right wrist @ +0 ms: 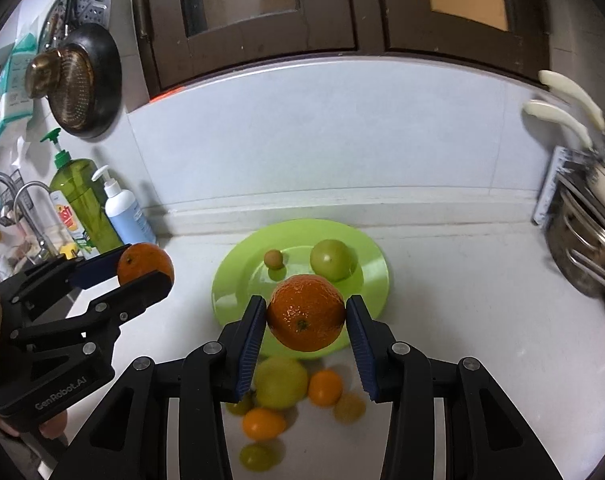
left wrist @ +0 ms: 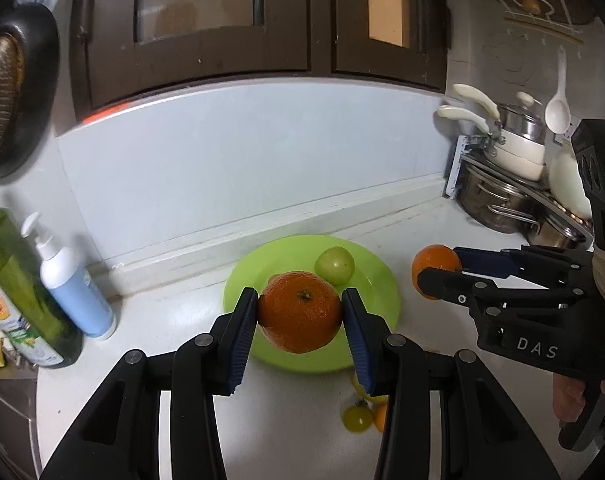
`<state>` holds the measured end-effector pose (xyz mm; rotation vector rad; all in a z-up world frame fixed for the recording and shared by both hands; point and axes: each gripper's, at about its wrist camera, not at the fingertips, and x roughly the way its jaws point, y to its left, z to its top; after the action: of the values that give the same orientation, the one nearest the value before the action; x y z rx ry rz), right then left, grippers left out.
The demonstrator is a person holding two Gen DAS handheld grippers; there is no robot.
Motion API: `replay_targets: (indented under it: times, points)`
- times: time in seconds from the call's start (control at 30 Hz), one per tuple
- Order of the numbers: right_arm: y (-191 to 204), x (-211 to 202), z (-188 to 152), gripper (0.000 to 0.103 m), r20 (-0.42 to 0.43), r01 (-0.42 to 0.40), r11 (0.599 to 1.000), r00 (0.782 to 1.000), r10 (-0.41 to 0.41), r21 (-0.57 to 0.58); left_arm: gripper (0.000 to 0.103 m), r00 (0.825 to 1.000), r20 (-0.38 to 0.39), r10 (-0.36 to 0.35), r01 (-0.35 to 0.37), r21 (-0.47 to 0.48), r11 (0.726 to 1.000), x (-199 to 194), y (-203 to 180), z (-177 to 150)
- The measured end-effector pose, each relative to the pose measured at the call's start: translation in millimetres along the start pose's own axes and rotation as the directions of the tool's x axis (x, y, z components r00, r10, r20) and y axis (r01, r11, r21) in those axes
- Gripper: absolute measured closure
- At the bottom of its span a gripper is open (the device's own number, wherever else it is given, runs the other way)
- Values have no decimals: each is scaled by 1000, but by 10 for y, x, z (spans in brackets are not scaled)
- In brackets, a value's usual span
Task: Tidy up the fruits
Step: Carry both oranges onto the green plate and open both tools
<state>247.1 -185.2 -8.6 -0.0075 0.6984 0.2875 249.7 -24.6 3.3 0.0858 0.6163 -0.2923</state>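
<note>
My left gripper [left wrist: 300,314] is shut on an orange [left wrist: 300,312] and holds it above the near edge of a green plate [left wrist: 376,276]. My right gripper [right wrist: 306,318] is shut on a second orange [right wrist: 306,312], also above the plate's [right wrist: 230,276] near edge. Each gripper shows in the other's view, the left [right wrist: 146,270] and the right [left wrist: 438,272]. On the plate lie a green round fruit [right wrist: 330,260] and a small brownish fruit [right wrist: 273,259]. Several small yellow, green and orange fruits [right wrist: 280,382] lie on the counter in front of the plate.
A green soap bottle [right wrist: 84,200] and a white-blue pump bottle [right wrist: 126,212] stand at the left by the sink tap [right wrist: 26,200]. Pots on a rack [left wrist: 514,176] stand at the right. A dark pan [right wrist: 86,80] hangs on the wall.
</note>
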Motion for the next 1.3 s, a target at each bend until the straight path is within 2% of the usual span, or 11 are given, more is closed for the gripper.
replay_targets:
  times: [0.17, 0.3, 0.7, 1.07, 1.3]
  points:
    - [-84, 286, 212, 61, -28, -17, 1000, 999, 17, -15, 60, 998, -64, -23, 22, -28, 999, 365, 150, 120]
    - [-113, 557, 309, 61, -83, -24, 999, 996, 21, -25, 60, 992, -116, -47, 43, -42, 998, 641, 219, 133]
    - [-316, 1313, 246, 61, -260, -38, 999, 965, 41, 14, 60, 965, -254, -73, 64, -44, 997, 1281, 266, 23]
    - [-352, 1557, 174, 61, -327, -35, 999, 944, 34, 2, 60, 939, -334, -78, 69, -40, 997, 1599, 283, -114]
    - [-311, 1606, 179, 60, -335, -37, 999, 942, 31, -10, 60, 936, -343, -81, 64, -62, 996, 1660, 309, -176]
